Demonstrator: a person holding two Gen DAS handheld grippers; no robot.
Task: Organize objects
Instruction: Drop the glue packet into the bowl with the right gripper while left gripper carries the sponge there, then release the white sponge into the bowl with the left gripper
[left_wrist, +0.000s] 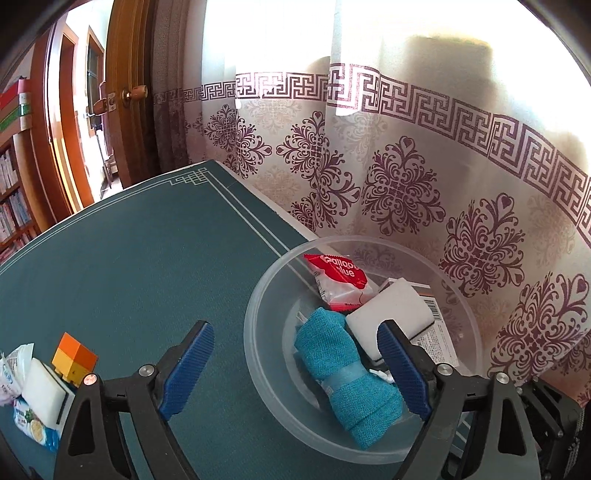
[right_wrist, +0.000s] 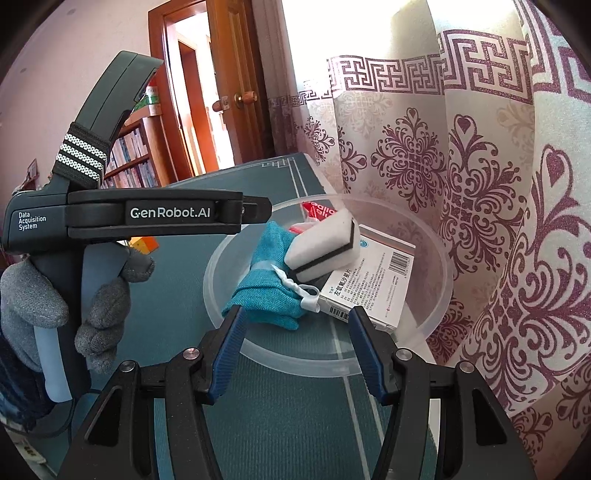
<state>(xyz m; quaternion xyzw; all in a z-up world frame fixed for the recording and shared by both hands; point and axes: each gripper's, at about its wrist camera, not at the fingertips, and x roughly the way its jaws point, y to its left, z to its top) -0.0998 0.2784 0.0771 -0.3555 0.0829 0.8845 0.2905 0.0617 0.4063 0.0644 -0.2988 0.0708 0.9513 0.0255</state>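
A clear plastic bowl stands at the table's far edge by the curtain. In it lie a rolled blue cloth, a white sponge with a black layer, a red packet and a white medicine box. My left gripper is open wide above the bowl; the cloth lies loose between its fingers, untouched. My right gripper is open just short of the bowl's near rim, holding nothing. A gloved hand holds the left gripper's body.
On the green table mat at the left lie an orange block, another white sponge and some packets. A patterned curtain hangs right behind the bowl. A wooden door and bookshelves stand beyond.
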